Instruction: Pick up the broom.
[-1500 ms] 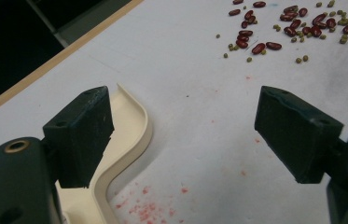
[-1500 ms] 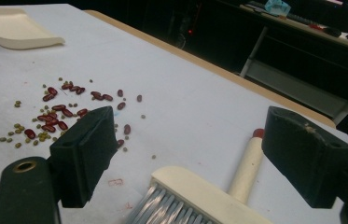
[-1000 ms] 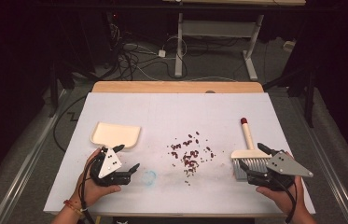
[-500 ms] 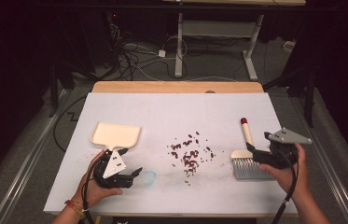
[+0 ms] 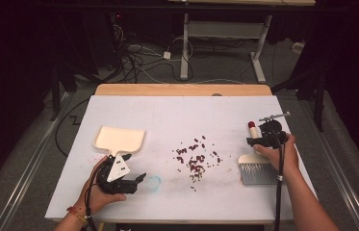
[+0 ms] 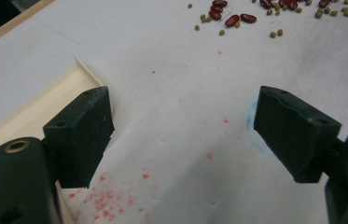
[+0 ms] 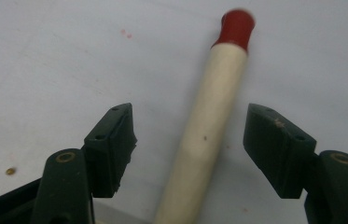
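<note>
High view: on the white surface, a cream dustpan lies at left, scattered beans at centre, and a hand brush at right.

Left gripper view: the left gripper has its jaws spread wide beside the dustpan's edge.

Right gripper view: the right gripper has its jaws open on either side of the brush's red-tipped handle, not touching it.

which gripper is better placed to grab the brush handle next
Right. The right gripper is open with its jaws on either side of the brush handle. The left gripper sits across the table by the dustpan.
</note>
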### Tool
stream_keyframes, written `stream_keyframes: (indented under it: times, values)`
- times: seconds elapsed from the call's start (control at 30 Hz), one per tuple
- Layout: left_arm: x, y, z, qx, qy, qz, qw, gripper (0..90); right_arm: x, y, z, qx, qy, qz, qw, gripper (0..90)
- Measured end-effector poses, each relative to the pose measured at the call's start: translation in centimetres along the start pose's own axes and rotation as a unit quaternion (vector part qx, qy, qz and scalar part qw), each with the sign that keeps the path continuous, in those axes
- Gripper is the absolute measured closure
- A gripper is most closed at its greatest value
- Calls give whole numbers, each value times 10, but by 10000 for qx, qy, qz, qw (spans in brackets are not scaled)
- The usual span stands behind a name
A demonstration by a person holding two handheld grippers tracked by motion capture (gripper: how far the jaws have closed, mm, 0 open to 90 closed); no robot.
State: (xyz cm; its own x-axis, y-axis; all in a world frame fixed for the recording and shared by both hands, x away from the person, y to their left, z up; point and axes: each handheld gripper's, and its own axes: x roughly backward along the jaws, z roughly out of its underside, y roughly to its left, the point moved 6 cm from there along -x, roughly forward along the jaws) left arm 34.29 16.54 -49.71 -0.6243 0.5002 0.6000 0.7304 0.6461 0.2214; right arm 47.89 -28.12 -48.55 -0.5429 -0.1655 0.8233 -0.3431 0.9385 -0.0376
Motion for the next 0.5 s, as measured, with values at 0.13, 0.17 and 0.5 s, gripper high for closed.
stream_keyframes:
  times: [0.13, 0.17, 0.5]
  values:
    - [0, -1, 1, -12, 32, -8, 10000, 192, -19, 3, 4, -97, 240, -66, 9996, 422]
    - [0, 0, 2, -2, 43, -10, 10000, 192, -19, 4, 4, 30, 252, -43, 9997, 473]
    - [-3, -3, 3, -65, 140, 92, 9998, 192, -19, 10, 3, 320, 58, -265, 9991, 680]
